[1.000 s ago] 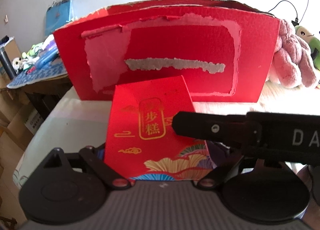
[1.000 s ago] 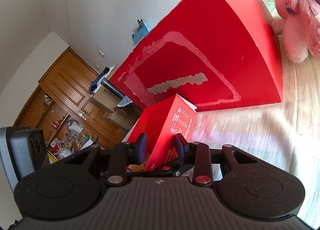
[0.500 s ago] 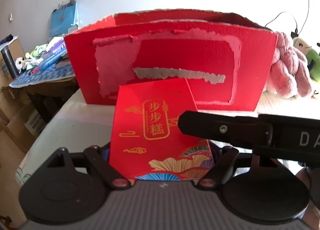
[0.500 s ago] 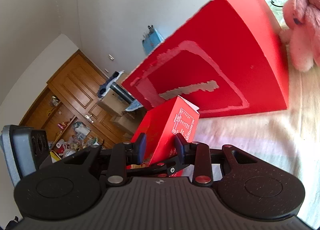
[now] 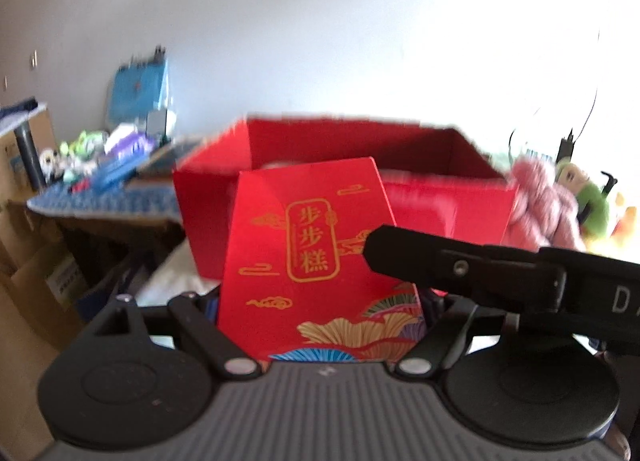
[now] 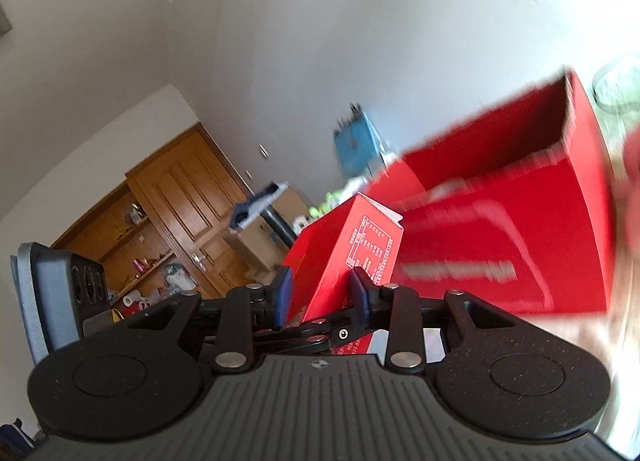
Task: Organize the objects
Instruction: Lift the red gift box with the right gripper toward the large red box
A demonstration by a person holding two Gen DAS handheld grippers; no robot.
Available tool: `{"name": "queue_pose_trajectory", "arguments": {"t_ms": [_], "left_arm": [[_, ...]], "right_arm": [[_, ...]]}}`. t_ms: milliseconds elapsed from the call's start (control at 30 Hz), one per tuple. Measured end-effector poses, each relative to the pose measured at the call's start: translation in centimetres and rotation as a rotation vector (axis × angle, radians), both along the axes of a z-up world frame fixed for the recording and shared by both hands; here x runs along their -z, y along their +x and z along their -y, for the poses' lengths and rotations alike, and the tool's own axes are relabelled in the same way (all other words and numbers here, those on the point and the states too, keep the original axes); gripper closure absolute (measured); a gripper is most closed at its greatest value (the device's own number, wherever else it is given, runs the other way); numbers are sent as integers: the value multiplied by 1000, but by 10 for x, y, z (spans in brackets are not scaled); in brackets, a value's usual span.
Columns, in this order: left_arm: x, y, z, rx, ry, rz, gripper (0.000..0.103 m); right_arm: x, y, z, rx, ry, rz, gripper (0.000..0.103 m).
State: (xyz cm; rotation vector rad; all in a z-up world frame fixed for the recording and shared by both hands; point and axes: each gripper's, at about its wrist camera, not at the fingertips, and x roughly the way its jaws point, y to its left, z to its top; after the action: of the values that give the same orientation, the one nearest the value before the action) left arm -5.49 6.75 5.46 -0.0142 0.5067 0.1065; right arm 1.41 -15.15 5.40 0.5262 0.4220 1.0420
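A small red gift box (image 5: 308, 261) with gold Chinese lettering is held up in the air by both grippers. My left gripper (image 5: 320, 325) is shut on its lower part. My right gripper (image 6: 322, 293) is shut on its narrow side (image 6: 360, 257); its finger (image 5: 460, 273) crosses the left wrist view from the right. Behind stands a large open red box (image 5: 360, 165) with torn label patches, its inside now visible (image 6: 500, 145). The small box is level with its rim, in front of it.
Pink plush toy (image 5: 548, 205) and a green plush (image 5: 592, 197) lie right of the big box. A cluttered side table (image 5: 100, 185) with a blue bag (image 5: 138, 93) stands left. Wooden door and shelves (image 6: 184, 213) are beyond. White bedding (image 5: 172, 277) lies below.
Both grippers have lifted the small red box upward; the big box has dropped in view so its open top and inside now show. Both views are motion-blurred.
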Motion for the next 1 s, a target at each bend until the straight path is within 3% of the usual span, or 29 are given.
{"name": "queue_pose_trajectory", "arguments": {"t_ms": [300, 500, 700, 1000], "left_arm": [[-58, 19, 4, 89, 52, 138, 22], [-73, 50, 15, 142, 94, 176, 22], [-65, 97, 24, 202, 85, 135, 22], [-39, 161, 30, 267, 16, -13, 22]], "right_arm": [[-54, 20, -5, 87, 19, 141, 67], [-64, 48, -6, 159, 16, 171, 67], [-54, 85, -3, 216, -4, 124, 67], [-37, 132, -3, 242, -56, -13, 66]]}}
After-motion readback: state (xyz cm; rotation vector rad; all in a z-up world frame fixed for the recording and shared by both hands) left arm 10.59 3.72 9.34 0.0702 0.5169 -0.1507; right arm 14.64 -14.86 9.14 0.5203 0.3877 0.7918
